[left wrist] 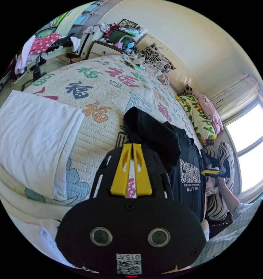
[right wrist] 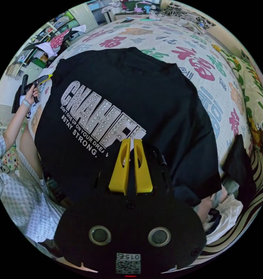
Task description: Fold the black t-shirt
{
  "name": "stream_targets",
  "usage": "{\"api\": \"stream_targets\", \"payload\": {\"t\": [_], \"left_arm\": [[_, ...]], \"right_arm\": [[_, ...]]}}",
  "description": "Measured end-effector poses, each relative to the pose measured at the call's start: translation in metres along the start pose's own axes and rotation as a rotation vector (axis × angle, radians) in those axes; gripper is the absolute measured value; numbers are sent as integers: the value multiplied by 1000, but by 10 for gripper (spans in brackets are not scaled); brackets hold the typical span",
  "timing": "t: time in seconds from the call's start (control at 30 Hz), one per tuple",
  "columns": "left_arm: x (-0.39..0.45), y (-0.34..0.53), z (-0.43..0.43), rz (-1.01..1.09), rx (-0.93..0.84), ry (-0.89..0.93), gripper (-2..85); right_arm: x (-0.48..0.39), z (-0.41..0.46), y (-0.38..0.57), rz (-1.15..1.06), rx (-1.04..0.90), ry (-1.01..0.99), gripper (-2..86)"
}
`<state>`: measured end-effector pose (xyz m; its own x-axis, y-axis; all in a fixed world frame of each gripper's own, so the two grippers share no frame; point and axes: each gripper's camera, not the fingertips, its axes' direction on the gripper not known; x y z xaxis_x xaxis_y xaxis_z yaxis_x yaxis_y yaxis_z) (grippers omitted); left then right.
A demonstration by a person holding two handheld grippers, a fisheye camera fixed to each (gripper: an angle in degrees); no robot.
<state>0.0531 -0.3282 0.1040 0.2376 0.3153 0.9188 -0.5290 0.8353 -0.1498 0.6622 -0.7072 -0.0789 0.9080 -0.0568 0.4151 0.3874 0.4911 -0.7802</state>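
The black t-shirt (left wrist: 169, 145) (right wrist: 143, 96), with a studded white print facing up, is spread over the patterned bedcover (left wrist: 108, 87) (right wrist: 195, 58). In the left gripper view one sleeve lies doubled toward the bed's middle. My left gripper (left wrist: 132, 145) has its yellow jaws together at the shirt's edge, pinching the cloth. It also appears at the shirt's far corner, held in a hand (right wrist: 42, 80). My right gripper (right wrist: 131, 141) is shut on the shirt just below the print. The left gripper view catches it in a hand (left wrist: 210, 173) at the opposite edge.
A folded white cloth (left wrist: 35, 139) lies on the bed near the left gripper. Pillows (left wrist: 200, 116) line the wall side. A cluttered dresser (left wrist: 114, 40) stands beyond the bed. White clothes (right wrist: 227, 209) and a dark garment (right wrist: 239, 162) rest on a striped cover. The person's checked sleeve (right wrist: 18, 186) is close.
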Motion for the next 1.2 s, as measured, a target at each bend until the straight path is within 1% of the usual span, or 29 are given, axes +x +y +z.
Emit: {"api": "stream_targets", "payload": {"t": [0.1,0.13,0.17,0.2,0.23,0.27,0.3,0.37,0.4,0.43,0.47,0.5,0.53,0.6,0.67,0.73,0.83,0.9,0.97,1.03,1.1,1.17,1.2], "left_arm": [[-12,12,-32,-25,63,-43,16],[-12,18,-49,-4,109,-102,40],[-7,21,-63,62,152,-124,56],[-2,22,-68,109,164,-118,60],[7,20,-75,199,174,-94,66],[15,15,-73,284,153,-55,72],[17,11,-69,312,126,-44,77],[17,-6,-36,347,-53,-26,84],[16,-9,-26,347,-102,-17,83],[12,-12,-7,348,-203,14,66],[10,-11,0,352,-229,-7,43],[9,-10,-3,363,-216,-27,30],[6,-7,-12,382,-218,2,13],[-3,3,-38,369,-148,46,5],[-20,33,-84,313,9,53,-1],[-37,60,-100,238,42,99,-2],[-48,95,-100,188,-18,-6,7],[-44,104,-100,201,-32,-8,30],[-27,101,-105,239,41,-24,77],[-20,91,-100,216,95,-85,92],[-24,77,-79,167,58,-82,83],[-33,67,-36,119,-118,24,36],[-33,68,-31,114,-127,16,27]], "right_arm": [[-15,0,2,-30,-40,-50,9],[-19,-2,4,-34,-46,-45,7],[-20,-4,5,-34,-44,-43,6],[-23,-7,7,-30,-38,-43,4],[-24,-8,8,-28,-37,-51,3],[-25,-9,8,-27,-37,-58,3],[-27,-8,9,-27,-42,-77,3],[-30,-5,8,-26,-55,-102,2],[-34,-3,7,-30,-59,-119,2],[-38,-1,7,-41,-70,-134,1],[-41,-1,7,-49,-78,-138,1],[-46,0,7,-71,-92,-138,1],[-51,0,10,-92,-104,-125,0],[-55,1,15,-113,-125,-96,-1],[-54,1,21,-108,-129,-86,-3],[-50,4,25,-88,-122,-115,-3],[-48,10,25,-77,-118,-151,-2],[-50,12,25,-84,-118,-176,1],[-50,10,32,-77,-94,-164,6],[-38,2,53,-19,-29,-145,25],[-19,-4,78,65,22,-124,43],[8,-12,110,173,68,-94,54],[29,-18,136,255,99,-73,61]]}}
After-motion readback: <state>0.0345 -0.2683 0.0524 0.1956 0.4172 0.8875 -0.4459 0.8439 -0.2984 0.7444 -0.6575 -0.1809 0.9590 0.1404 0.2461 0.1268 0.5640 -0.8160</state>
